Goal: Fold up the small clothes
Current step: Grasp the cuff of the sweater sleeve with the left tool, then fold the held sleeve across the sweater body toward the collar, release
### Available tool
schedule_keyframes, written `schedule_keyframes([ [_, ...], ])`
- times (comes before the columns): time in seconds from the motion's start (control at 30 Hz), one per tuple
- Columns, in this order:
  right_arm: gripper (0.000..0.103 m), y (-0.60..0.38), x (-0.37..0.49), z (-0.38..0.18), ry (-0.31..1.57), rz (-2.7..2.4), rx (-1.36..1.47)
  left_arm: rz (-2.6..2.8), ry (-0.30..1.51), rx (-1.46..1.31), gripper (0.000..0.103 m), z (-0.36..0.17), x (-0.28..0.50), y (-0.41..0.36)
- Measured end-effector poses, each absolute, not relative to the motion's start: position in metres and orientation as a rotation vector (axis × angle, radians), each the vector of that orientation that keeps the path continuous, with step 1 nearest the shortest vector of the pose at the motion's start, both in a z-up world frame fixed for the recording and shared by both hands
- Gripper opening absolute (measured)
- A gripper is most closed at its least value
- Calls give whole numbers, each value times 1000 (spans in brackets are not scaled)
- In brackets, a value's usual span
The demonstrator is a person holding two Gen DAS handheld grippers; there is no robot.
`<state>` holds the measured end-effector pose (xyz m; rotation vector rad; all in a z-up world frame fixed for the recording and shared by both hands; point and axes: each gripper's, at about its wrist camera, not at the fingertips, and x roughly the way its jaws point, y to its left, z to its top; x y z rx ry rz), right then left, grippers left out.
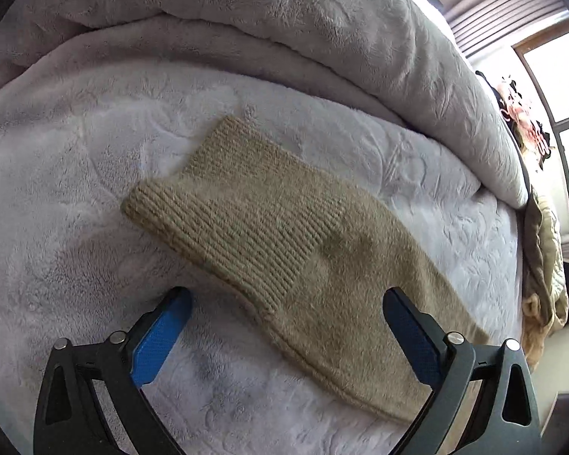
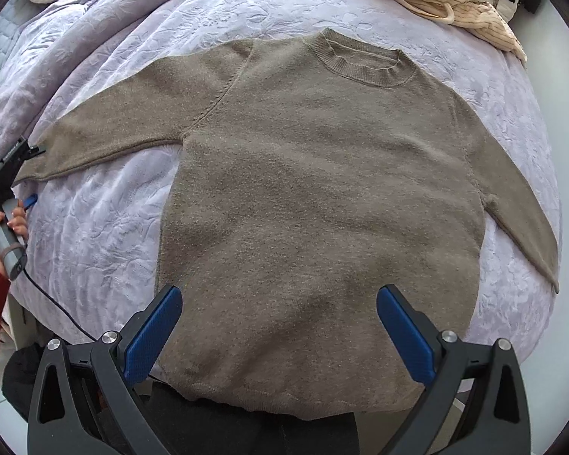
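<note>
Left wrist view: left gripper point(image 1: 286, 303) pitched steeply down over the sleeve point(image 1: 284, 235), jaws spread wide, gripping nothing. The sleeve lies flat on the pale blanket point(image 1: 76, 189), ribbed cuff point(image 1: 193, 197) pointing upper left.

Right wrist view: right gripper point(image 2: 278, 305) points straight down, jaws apart and empty, above the sweater point(image 2: 322, 189) (spread flat, collar point(image 2: 364, 60) away). A hand point(image 2: 3, 227) grasps the other gripper's handle at left.
</note>
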<state>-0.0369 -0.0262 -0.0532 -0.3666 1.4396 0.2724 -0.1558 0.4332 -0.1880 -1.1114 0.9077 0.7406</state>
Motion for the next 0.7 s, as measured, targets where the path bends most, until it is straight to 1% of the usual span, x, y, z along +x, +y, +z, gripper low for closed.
schedule_keyframes([
  [0.03, 102, -25, -37, -53, 1440, 279, -366, 734, 901, -1096, 69, -186, -153, 432],
  [0.07, 102, -24, -37, -53, 1440, 287, -362, 711, 899, -1093, 39, -185, -151, 431],
  [0.1, 102, -23, -37, -53, 1439, 294, -358, 674, 892, -1105, 24, -185, -147, 430],
  [0.13, 102, -22, -37, -53, 1436, 304, -354, 633, 867, -1124, 8, -185, -146, 433],
  [0.23, 102, -24, -35, -51, 1425, 329, -345, 605, 812, -1086, 8, -170, -142, 426],
  [0.47, 102, -52, -19, -52, 1422, 362, -283, 425, 737, -879, 8, -89, -97, 370],
  [0.6, 102, -82, -2, -51, 1419, 350, -215, 251, 713, -764, 8, -42, -52, 305],
  [0.7, 102, -113, 9, -53, 1421, 319, -158, 104, 731, -668, 8, -16, -12, 235],
])
